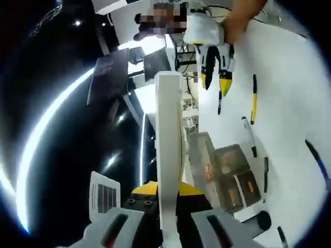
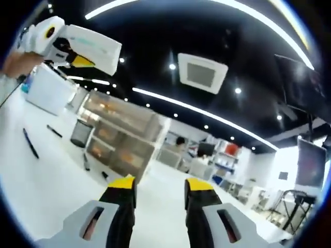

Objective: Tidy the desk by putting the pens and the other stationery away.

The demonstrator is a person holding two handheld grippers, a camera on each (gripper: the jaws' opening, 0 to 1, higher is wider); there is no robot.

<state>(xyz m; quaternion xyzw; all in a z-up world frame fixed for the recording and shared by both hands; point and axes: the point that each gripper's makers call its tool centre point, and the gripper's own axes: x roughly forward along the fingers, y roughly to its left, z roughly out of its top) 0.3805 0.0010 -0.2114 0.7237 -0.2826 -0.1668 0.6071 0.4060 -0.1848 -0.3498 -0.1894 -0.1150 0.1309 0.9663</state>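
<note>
Fingers on my left gripper (image 1: 168, 204) clamp a white upright panel (image 1: 169, 155); right gripper (image 2: 154, 188) gapes, holding nothing, pens (image 1: 253, 99) scattered across the worktop (image 1: 289, 93).

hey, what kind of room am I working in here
Probably an office or lab workspace: a white desk scattered with pens, a clear drawer organiser on it, strip lights and a ceiling air vent overhead, monitors nearby.

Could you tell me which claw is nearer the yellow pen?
Right. The right claw is close beside the yellow pen; the left claw is well back, beyond the clear drawer unit.
</note>
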